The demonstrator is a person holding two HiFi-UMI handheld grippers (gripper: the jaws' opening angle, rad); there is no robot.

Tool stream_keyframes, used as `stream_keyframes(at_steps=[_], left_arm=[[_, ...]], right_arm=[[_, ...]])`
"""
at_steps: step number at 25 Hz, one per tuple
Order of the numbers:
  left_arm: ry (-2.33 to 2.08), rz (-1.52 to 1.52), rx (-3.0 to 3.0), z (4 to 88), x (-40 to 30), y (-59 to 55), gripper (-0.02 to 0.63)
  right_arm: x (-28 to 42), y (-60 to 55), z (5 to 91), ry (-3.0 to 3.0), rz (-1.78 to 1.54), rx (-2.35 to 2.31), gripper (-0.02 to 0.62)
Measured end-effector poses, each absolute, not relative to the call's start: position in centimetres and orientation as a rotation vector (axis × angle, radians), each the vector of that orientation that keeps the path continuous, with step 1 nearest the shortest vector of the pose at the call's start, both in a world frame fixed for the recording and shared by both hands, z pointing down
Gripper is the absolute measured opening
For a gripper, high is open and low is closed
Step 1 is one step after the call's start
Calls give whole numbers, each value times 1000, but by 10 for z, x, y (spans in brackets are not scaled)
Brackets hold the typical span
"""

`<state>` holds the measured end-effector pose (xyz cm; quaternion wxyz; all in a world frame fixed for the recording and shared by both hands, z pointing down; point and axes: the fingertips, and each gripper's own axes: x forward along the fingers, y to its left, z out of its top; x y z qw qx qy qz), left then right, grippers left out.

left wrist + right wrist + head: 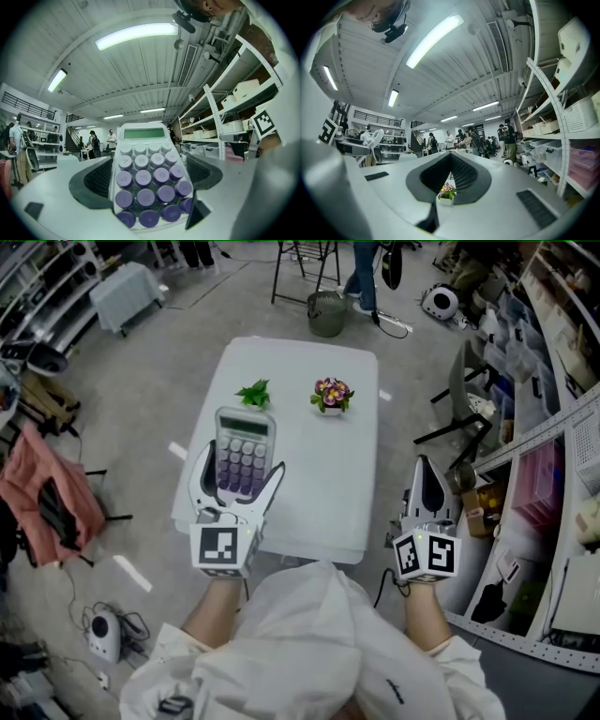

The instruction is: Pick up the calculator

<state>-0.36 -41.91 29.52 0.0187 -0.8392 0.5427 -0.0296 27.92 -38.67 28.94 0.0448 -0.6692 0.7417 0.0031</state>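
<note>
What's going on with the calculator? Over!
Left gripper shut on calculator, keys up. Right gripper shut, empty, off to the side. Green plant and flower pot sit farther out on table, not in the way.

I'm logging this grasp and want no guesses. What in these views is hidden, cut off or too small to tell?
Key legends on the calculator: blurred in the left gripper view, too small in the head view.
Calculator's lower end: behind the left gripper's body in both views.
Green sprig on the table: too small to identify, head view.
Flower pot: partly hidden by the right gripper's jaws, right gripper view.
</note>
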Motion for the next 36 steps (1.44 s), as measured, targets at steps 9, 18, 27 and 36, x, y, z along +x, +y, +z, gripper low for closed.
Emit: stream_keyframes(at_steps=[9, 18, 27, 36], left_arm=[[1695, -86, -2612, 299, -3, -418, 491], [1703, -110, -2609, 304, -3, -418, 492], [1706, -115, -2612, 305, -5, -422, 492], [1705, -131, -2612, 308, -4, -419, 491]], right_arm=[[277, -384, 287, 2269, -16, -2042, 17], [271, -384, 295, 2307, -11, -2039, 17], [268, -388, 296, 2321, -10, -2040, 17], [265, -386, 301, 2328, -22, -2033, 17]])
